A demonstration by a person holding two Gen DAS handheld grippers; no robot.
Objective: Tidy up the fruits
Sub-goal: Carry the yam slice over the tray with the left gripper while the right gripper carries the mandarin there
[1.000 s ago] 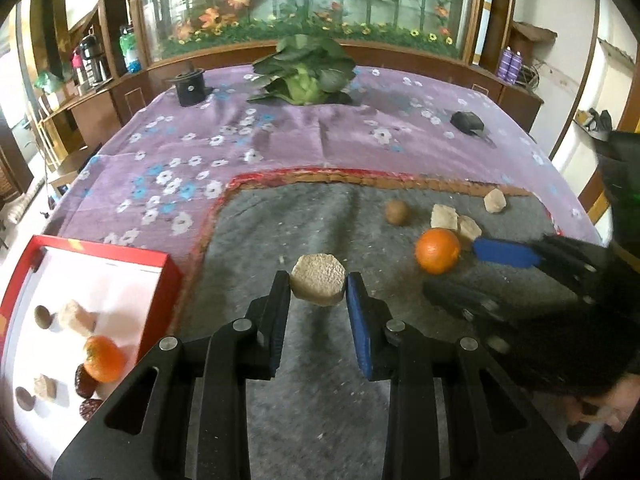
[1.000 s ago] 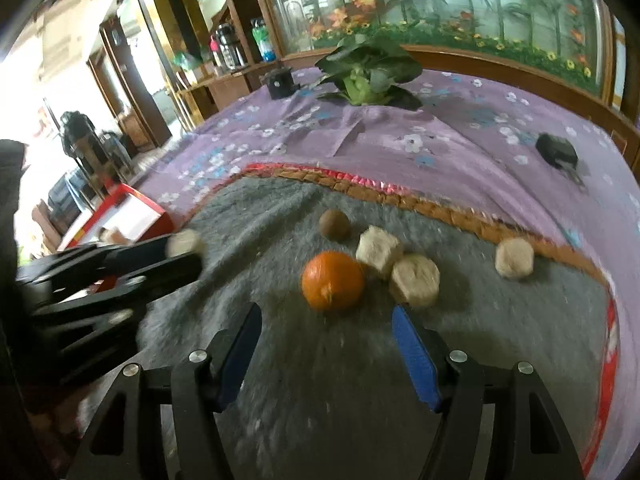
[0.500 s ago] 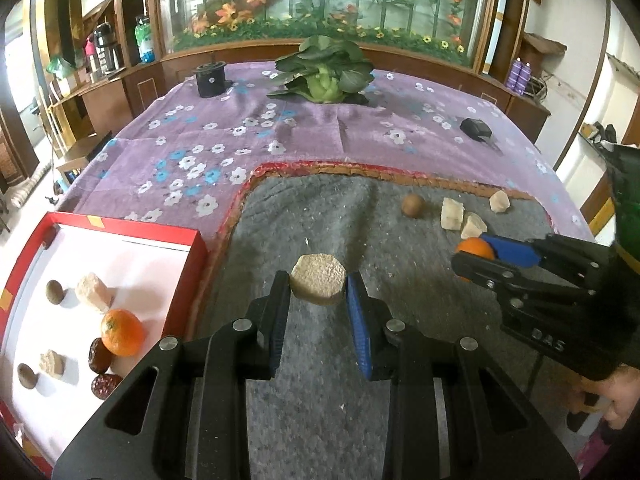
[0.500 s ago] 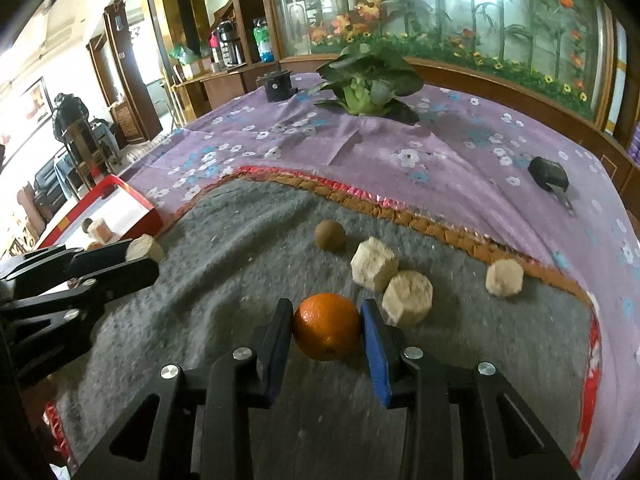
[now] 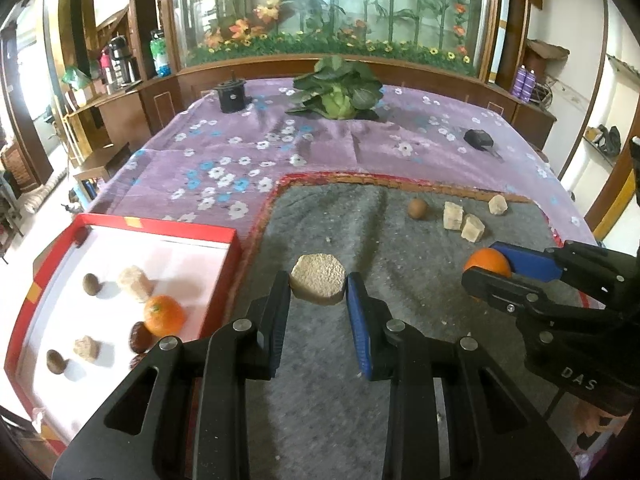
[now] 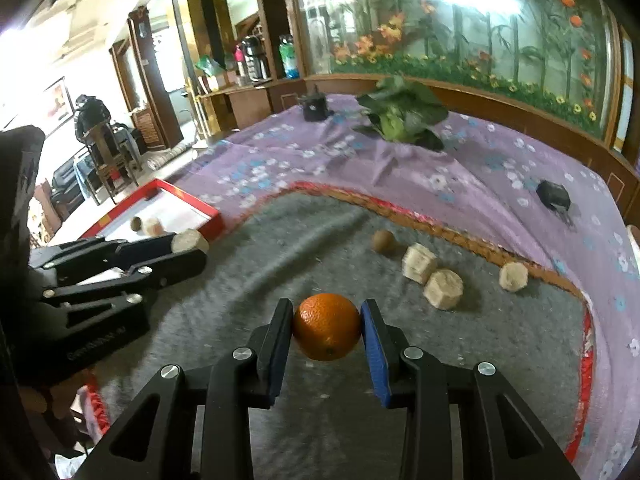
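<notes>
Left wrist view: both grippers hold a piece above the grey felt mat (image 5: 320,400).

On this side the left gripper (image 5: 318,286) pinches a pale, rough hexagonal block (image 5: 318,283) between its fingers, just right of the red-rimmed white tray (image 5: 236,246), which holds a small orange (image 5: 165,315), two tan chunks, brown nuts and dark dates. From the right wrist camera, the right gripper (image 6: 326,326) is pressed onto a round orange fruit (image 6: 327,327), one black pad and one blue pad against its sides. Farther back on the mat lie a small brown round fruit (image 6: 382,241) and three pale cut blocks (image 6: 443,289) near the red braided edge. A leafy green cabbage (image 5: 338,94) sits on the purple flowered tablecloth (image 5: 224,160) behind.
</notes>
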